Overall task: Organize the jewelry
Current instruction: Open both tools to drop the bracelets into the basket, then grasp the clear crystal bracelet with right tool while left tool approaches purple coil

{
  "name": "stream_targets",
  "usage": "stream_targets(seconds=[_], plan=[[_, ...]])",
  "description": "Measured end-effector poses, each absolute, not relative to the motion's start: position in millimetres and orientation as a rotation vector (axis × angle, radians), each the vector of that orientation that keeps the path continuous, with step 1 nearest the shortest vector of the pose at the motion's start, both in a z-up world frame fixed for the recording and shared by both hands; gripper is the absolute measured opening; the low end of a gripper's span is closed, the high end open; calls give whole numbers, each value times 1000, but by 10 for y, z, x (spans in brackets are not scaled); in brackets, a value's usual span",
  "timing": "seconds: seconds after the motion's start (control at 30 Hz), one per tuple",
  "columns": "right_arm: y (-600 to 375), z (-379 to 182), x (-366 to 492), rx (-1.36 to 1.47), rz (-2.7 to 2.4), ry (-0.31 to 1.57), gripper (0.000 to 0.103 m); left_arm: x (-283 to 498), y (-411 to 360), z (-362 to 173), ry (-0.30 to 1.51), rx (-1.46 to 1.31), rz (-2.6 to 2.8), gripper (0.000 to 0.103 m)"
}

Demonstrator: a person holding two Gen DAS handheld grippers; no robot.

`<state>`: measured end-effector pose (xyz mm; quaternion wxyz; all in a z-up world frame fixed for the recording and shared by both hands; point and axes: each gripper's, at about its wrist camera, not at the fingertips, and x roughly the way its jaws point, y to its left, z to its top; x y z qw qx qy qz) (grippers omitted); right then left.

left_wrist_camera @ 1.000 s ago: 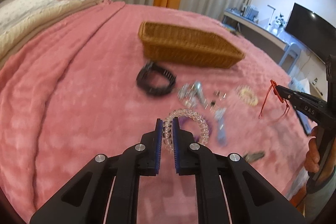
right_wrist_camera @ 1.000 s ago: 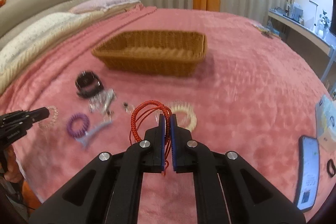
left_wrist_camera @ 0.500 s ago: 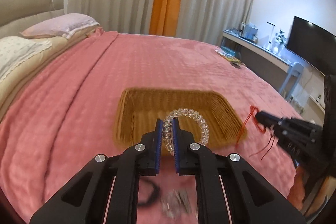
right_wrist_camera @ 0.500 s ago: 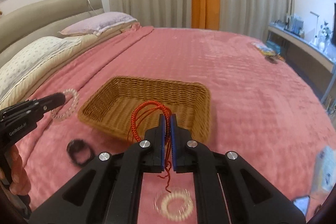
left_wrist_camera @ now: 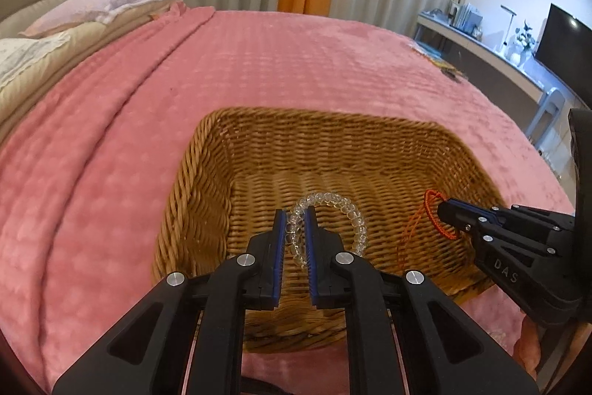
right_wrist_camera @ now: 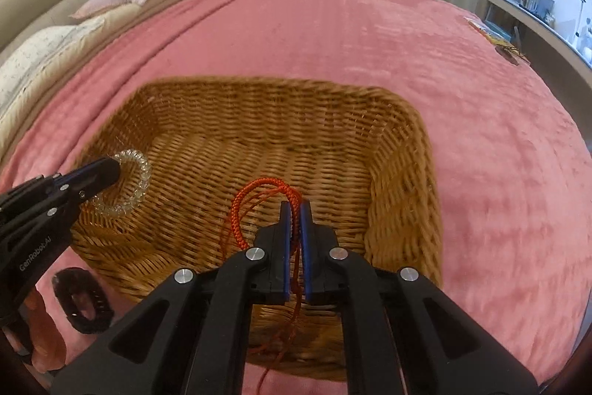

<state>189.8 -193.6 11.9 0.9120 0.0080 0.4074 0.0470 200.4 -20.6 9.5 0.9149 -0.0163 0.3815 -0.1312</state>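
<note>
A: Over the wicker basket (left_wrist_camera: 388,150), both of my grippers hang at once. State of the left?

B: Left gripper (left_wrist_camera: 295,221): jaws clamped on the clear beaded bracelet (left_wrist_camera: 333,202). Its loop arcs out to the right of the blue pads (left_wrist_camera: 280,236), above the basket floor, near the left wall.

A: And the right?

B: Right gripper (right_wrist_camera: 295,210): jaws together on the red braided cord bracelet (right_wrist_camera: 240,210). The loop stands up to the left of the fingertips; loose red strands trail down between the fingers towards the near rim.

A: Basket contents?

B: Only woven floor shows. The basket sits on the pink blanket (left_wrist_camera: 111,136).

A: Anything outside it?

B: A black band-like item (right_wrist_camera: 83,306) lies on the blanket just beside the near left corner. Blurred; type not certain.
</note>
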Motion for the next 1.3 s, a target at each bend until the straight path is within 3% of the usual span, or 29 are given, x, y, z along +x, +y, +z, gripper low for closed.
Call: stream_targets(seconds=[0.07, 0.2, 0.23, 0.3, 0.37, 0.43, 0.57, 0.63, 0.93, 1.3], plan=[[-1903, 91, 1893, -6, 83, 846, 4, 2006, -209, 80, 794, -32, -272, 10], [-1944, 134, 1842, 19, 99, 848, 7, 1925, -202, 133, 782, -46, -292, 40], [-1949, 153, 1814, 21, 102, 844, 12, 1893, -188, 166, 773, -49, -295, 47], [-1957, 204, 1741, 23, 108, 833, 26, 1828, -163, 229, 757, -63, -306, 49], [-1978, 271, 1613, 34, 116, 804, 50, 1695, -119, 336, 732, -84, -328, 53], [-2005, 352, 1469, 54, 139, 773, 51, 1540, -70, 433, 699, -94, -338, 64], [-2034, 507, 1163, 73, 160, 732, 51, 1174, 11, 605, 643, -90, -359, 72], [-2064, 600, 921, 82, 173, 698, 51, 923, 82, 681, 603, -92, -362, 82], [-2250, 703, 69, 112, 175, 599, 52, 161, 360, 589, 593, -135, -333, 84], [-2445, 90, -62, 188, 155, 703, 51, 4, 456, -48, 715, -145, -310, 84]])
